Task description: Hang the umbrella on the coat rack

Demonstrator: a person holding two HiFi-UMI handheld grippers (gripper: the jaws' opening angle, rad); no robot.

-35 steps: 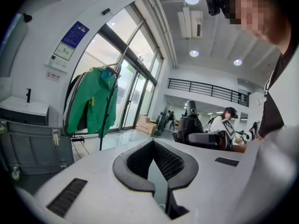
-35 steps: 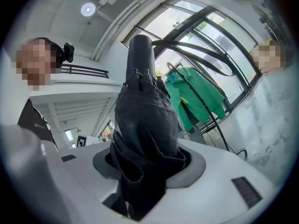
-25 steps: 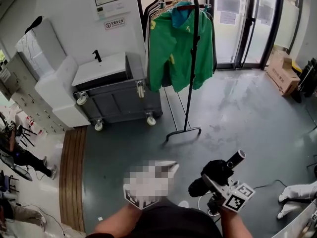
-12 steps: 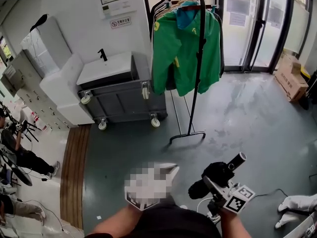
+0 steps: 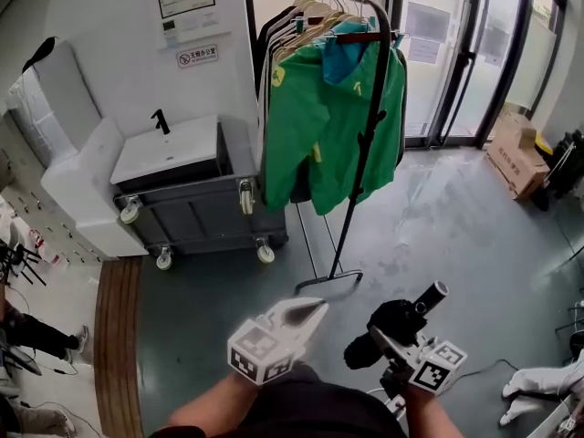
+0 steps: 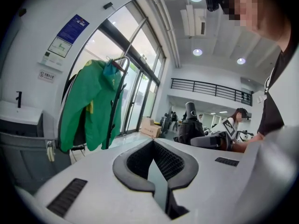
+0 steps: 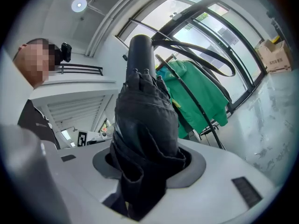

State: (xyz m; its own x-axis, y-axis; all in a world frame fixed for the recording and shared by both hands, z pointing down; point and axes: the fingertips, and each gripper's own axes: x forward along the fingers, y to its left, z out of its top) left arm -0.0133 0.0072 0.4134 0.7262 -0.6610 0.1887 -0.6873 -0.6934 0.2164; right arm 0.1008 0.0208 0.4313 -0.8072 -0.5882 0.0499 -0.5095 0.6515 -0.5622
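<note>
The coat rack (image 5: 365, 144) is closer now, so hanging comes soon. The right gripper (image 5: 388, 340) squeezes the black umbrella (image 5: 406, 313); the left gripper (image 5: 306, 313) is closed, empty.

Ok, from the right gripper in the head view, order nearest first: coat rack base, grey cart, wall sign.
1. Coat rack base, just ahead on the floor.
2. Grey cart, farther left.
3. Wall sign, behind the cart.
</note>
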